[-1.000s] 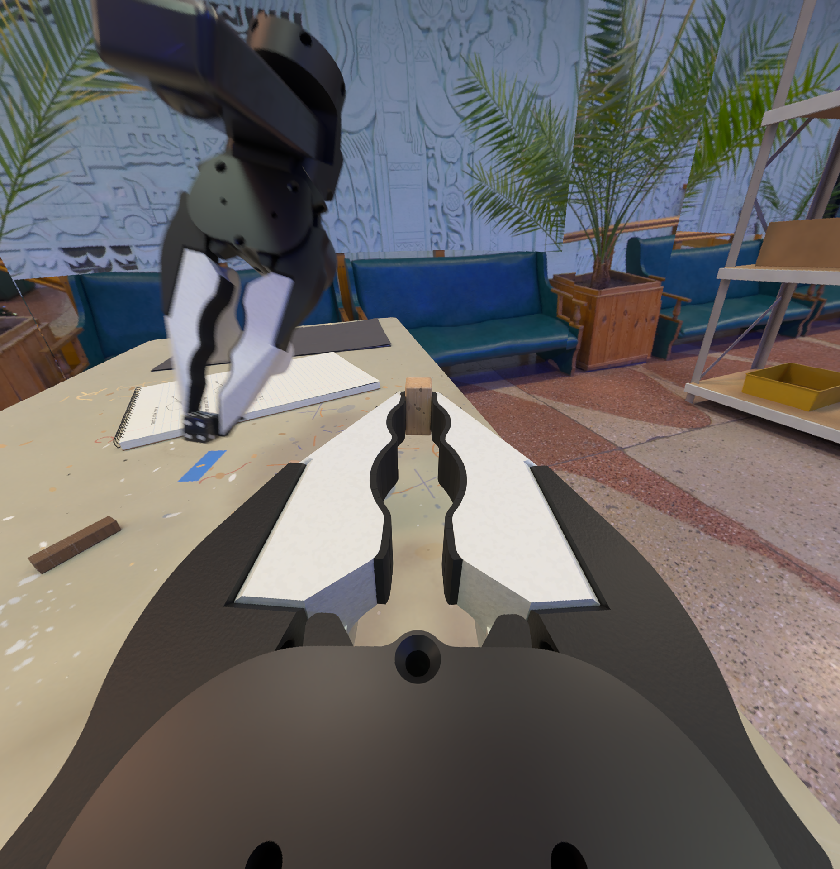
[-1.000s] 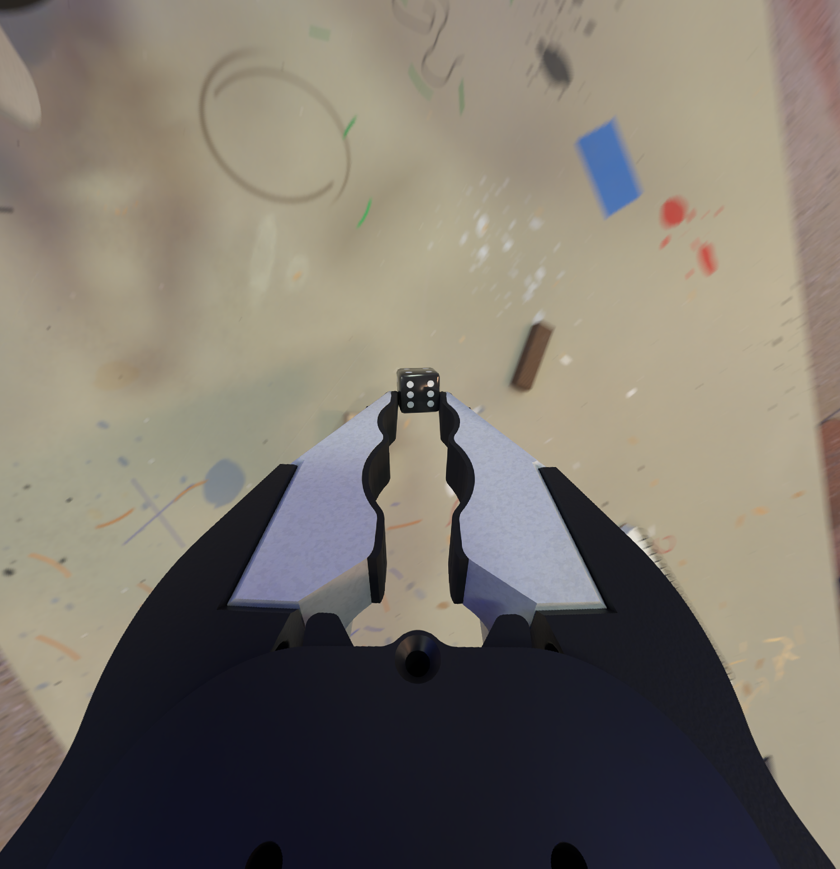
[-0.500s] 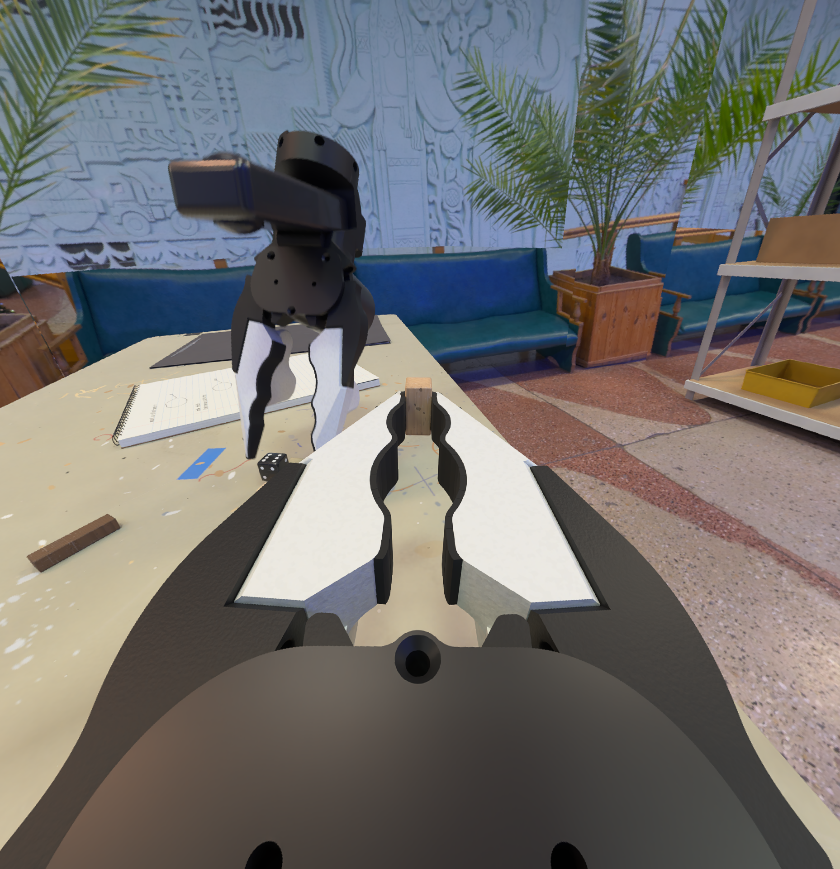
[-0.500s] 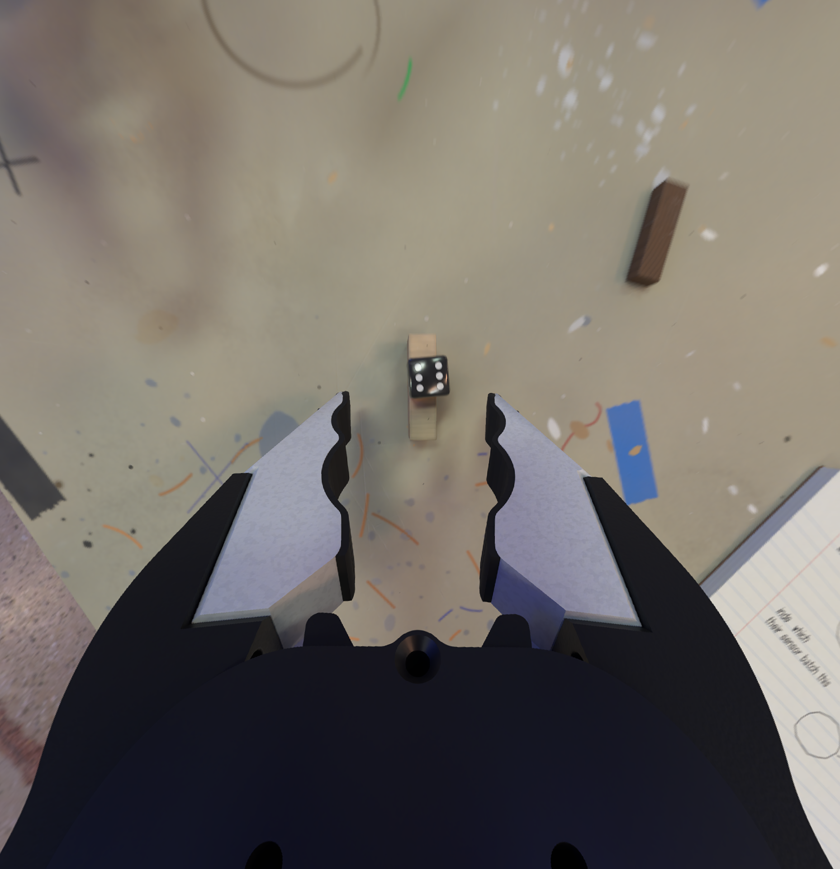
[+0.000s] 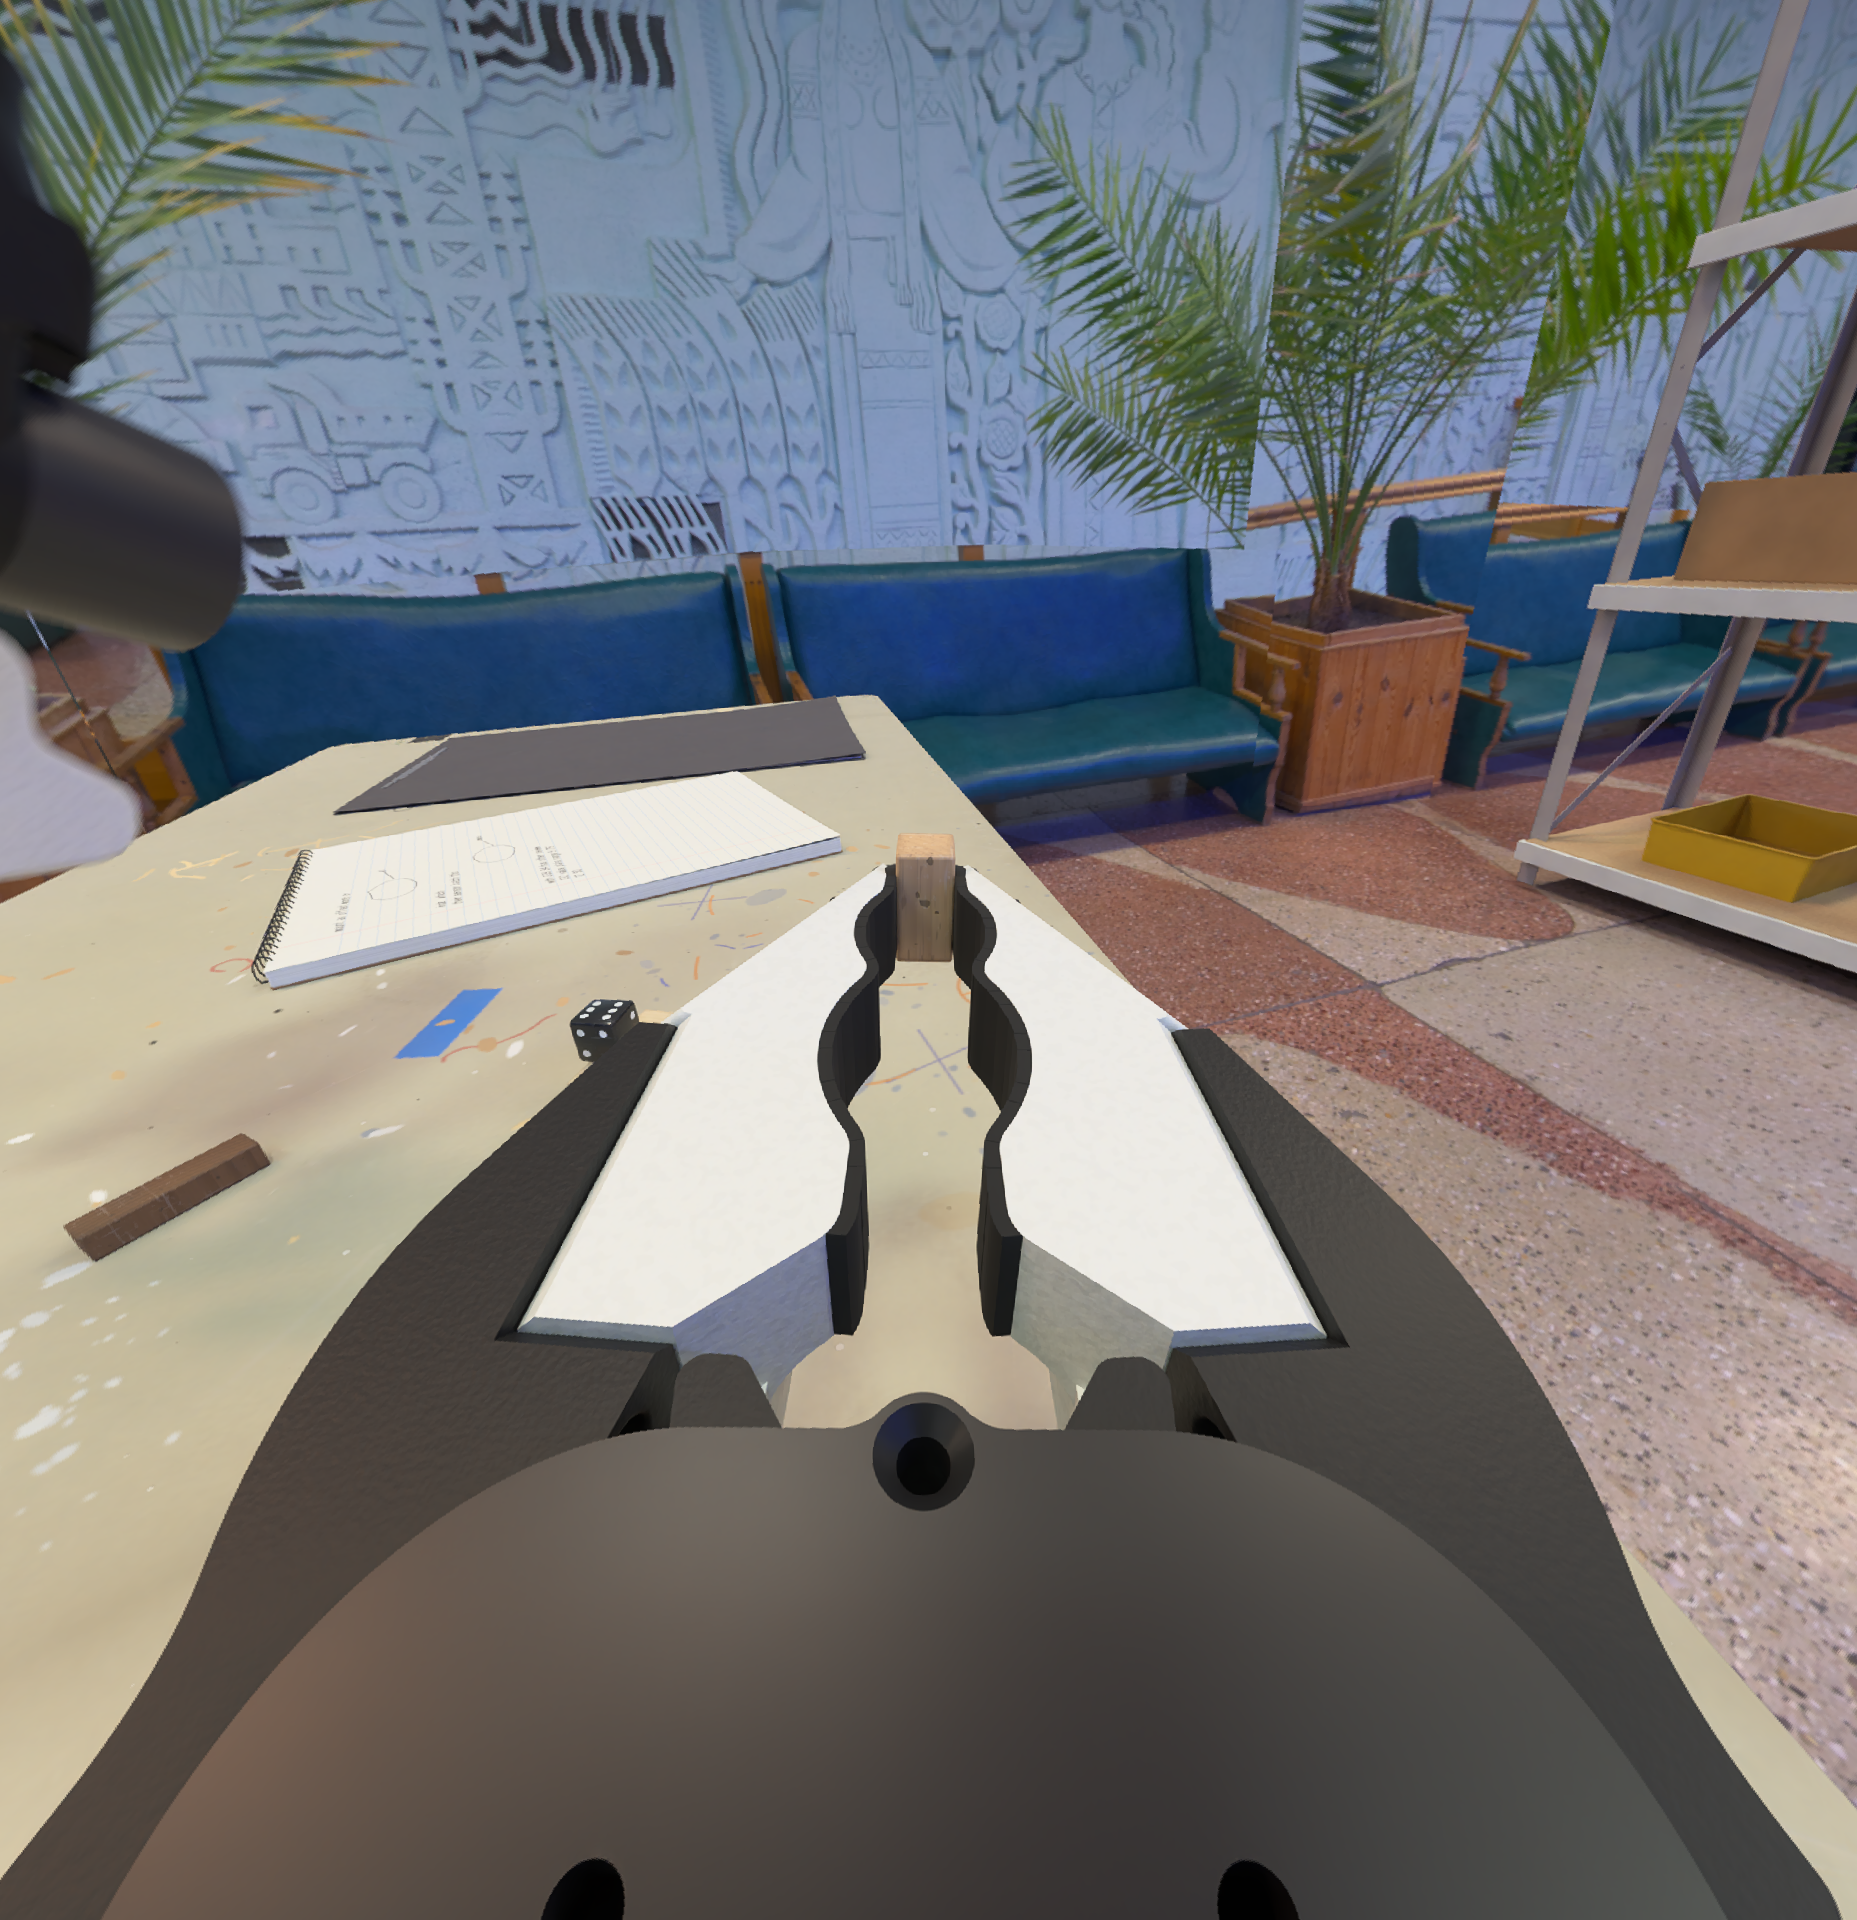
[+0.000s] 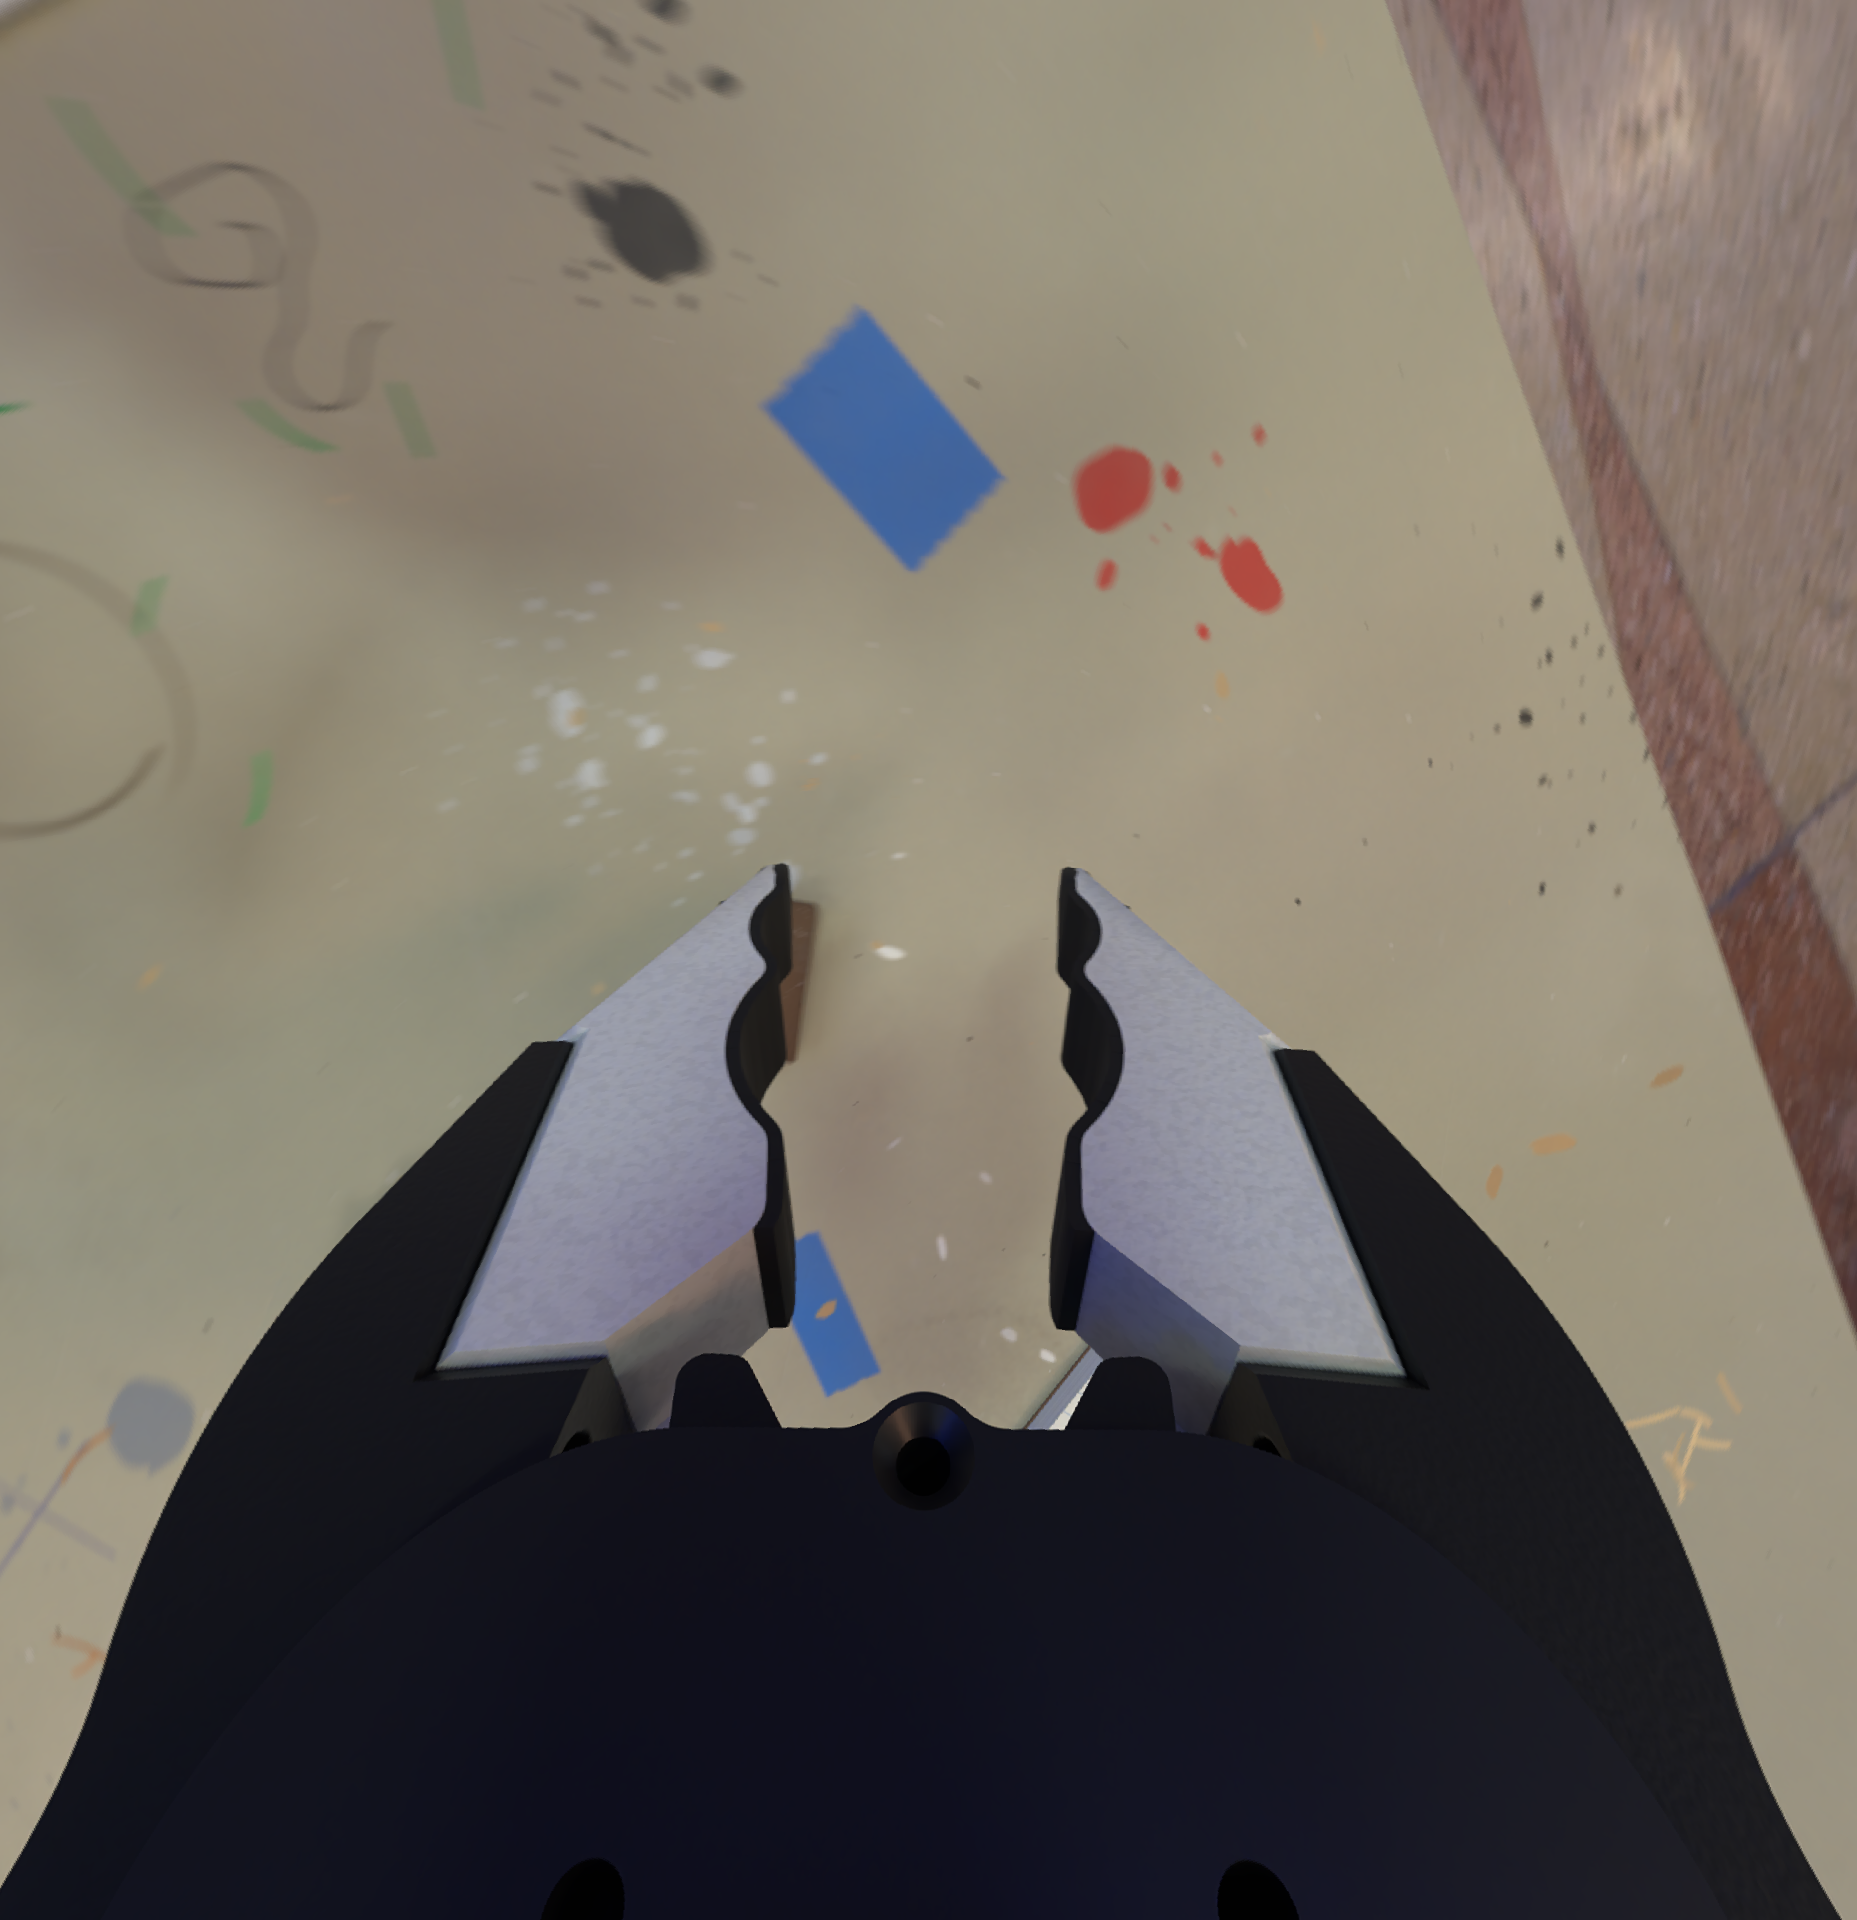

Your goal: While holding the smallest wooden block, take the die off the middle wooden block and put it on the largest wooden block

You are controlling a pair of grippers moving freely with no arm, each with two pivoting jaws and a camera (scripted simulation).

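My left gripper [image 5: 924,883] is shut on a small light wooden block [image 5: 924,860], held upright above the table. A black die [image 5: 602,1029] sits just left of my left finger, with a sliver of light wood [image 5: 651,1013] beside it; what is under the die is hidden. A dark brown block [image 5: 165,1195] lies flat at the left. My right gripper [image 6: 924,883] is open and empty above the table. The dark brown block [image 6: 799,977] peeks out behind its left finger. The right gripper's body [image 5: 82,520] shows at the left wrist view's far left edge.
A spiral notepad [image 5: 550,873] and a dark sheet [image 5: 612,748] lie at the table's far end. Blue tape [image 6: 882,436] and red paint spots [image 6: 1111,488] mark the table top [image 6: 384,935]. The table's edge [image 6: 1526,520] runs down the right, with floor beyond.
My right gripper opened and let go of the die, then pulled up and away to the left. Its view swung from the die to the dark brown block. My left gripper has not moved.
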